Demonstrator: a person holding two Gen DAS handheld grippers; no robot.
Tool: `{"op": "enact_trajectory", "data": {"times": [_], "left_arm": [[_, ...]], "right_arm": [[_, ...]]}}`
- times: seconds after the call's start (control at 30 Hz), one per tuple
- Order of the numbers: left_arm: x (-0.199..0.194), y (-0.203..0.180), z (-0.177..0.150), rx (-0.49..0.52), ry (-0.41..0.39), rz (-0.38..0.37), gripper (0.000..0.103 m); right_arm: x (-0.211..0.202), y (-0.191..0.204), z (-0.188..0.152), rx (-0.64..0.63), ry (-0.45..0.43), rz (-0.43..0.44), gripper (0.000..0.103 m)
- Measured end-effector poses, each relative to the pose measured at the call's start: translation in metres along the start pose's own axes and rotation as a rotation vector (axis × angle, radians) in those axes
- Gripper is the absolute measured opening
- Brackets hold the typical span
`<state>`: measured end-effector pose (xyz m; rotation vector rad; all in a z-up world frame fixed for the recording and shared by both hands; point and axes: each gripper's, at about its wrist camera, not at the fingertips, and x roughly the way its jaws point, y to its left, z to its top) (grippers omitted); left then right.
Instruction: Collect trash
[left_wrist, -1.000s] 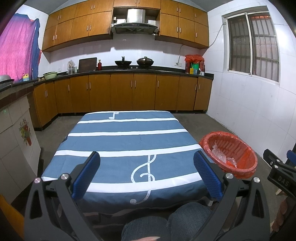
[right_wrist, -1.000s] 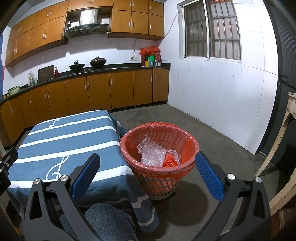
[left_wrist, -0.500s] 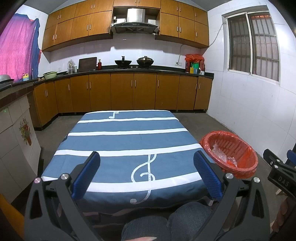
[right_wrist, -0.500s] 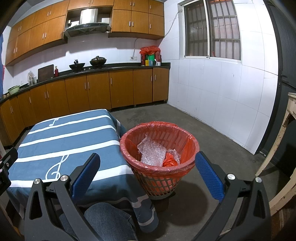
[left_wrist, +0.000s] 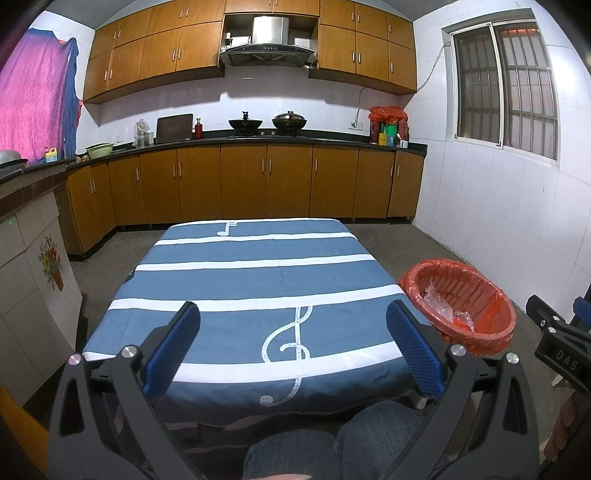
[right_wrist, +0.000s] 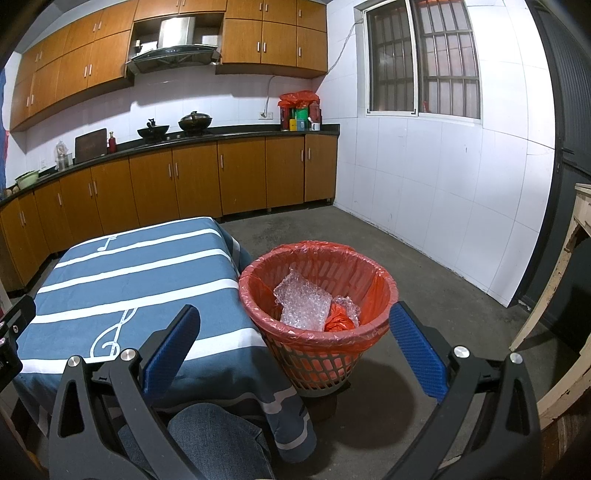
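Observation:
A mesh waste basket lined with a red bag (right_wrist: 317, 343) stands on the floor right of the table; it also shows in the left wrist view (left_wrist: 476, 332). Clear bubble wrap (right_wrist: 303, 304) and crumpled red plastic (right_wrist: 338, 321) lie inside it. My right gripper (right_wrist: 293, 354) is open and empty, held in front of the basket. My left gripper (left_wrist: 293, 354) is open and empty, held over the near edge of the table with the blue striped cloth (left_wrist: 258, 280). No loose trash shows on the cloth.
Brown kitchen cabinets (left_wrist: 243, 184) line the back and left walls, with pots on the counter. A white tiled wall (right_wrist: 443, 206) stands to the right, a pale wooden frame (right_wrist: 554, 332) at far right. The person's jeans-clad knee (right_wrist: 214, 439) is below.

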<state>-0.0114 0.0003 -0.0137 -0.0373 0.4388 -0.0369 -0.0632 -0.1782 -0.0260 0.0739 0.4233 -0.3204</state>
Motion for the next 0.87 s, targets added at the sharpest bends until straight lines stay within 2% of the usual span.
{"op": "enact_trajectory", "data": {"times": [0.87], "left_arm": [[0.0006, 0.0023, -0.0027, 0.012, 0.003, -0.007, 0.099]], "right_arm": [[-0.0002, 0.0000, -0.0008, -0.002, 0.001, 0.000, 0.101]]}}
